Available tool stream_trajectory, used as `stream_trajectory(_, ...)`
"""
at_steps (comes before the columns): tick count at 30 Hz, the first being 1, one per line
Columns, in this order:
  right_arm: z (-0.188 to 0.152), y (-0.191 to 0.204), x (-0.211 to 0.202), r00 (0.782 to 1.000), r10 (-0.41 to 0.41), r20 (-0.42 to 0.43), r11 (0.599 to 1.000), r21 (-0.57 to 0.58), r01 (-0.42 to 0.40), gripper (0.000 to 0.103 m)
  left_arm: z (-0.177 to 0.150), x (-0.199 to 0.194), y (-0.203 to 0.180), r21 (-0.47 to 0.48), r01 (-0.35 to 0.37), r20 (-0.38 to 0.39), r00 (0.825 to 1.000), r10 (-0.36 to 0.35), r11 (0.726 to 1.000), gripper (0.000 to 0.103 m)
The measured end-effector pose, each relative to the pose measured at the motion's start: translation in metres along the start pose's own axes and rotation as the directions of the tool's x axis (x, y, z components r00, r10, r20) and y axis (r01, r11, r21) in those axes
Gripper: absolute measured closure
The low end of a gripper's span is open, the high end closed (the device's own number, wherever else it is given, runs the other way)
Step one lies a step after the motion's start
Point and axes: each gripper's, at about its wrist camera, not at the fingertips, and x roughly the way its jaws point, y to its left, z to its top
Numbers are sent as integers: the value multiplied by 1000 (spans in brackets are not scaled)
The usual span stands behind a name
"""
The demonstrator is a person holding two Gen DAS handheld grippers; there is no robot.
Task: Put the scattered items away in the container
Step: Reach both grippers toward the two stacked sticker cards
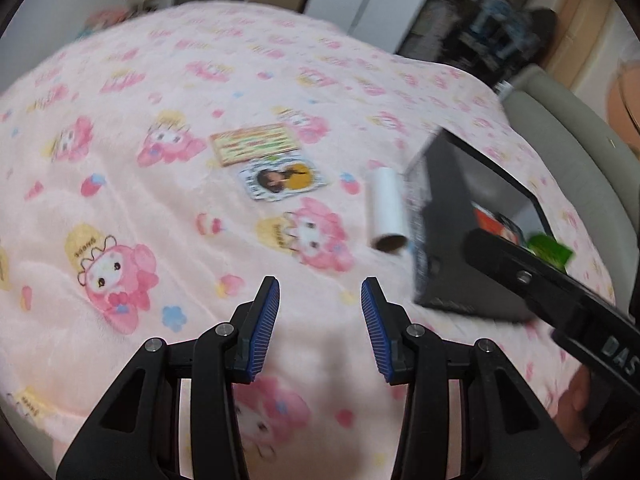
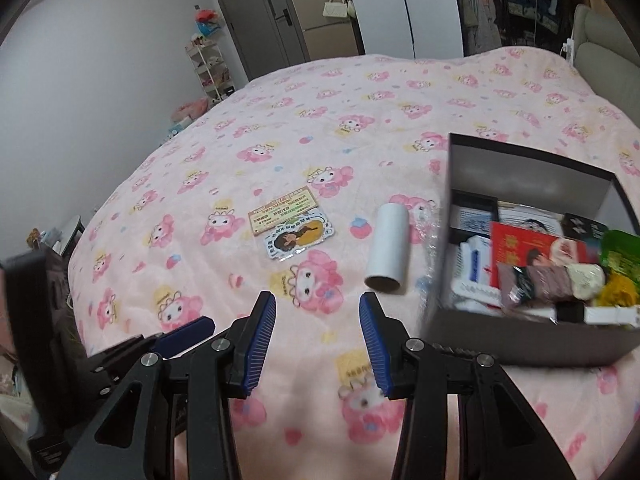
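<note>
Both tongs (image 2: 318,322) short of roll (image 2: 387,249) (apart)

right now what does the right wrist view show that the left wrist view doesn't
Only the right wrist view looks down into the dark box and shows it packed: a red card, a green packet and white items. It also shows the left gripper at its lower left. Only the left wrist view shows the right gripper's black body crossing in front of the box. Both share the pink blanket, the white tube, the two flat cards, and open grippers holding nothing.
</note>
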Motion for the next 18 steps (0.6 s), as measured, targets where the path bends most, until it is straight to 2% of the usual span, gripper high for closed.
stream_trajectory(5,15,11,48,998,22,-63,1000,-16,-23,63,32,29,35,-124,-20,-16,1000,19,992,60)
stream_trajectory(13,56,3,131,994,-15,-105,1000,1,15,63,75,86,65,-223,-70,-28,997,65,972,60)
stream_trajectory(18,70,-5,170,989,-41,-142,999,1,42,63,71,101,78,-259,-14,-21,1000,9,966,60)
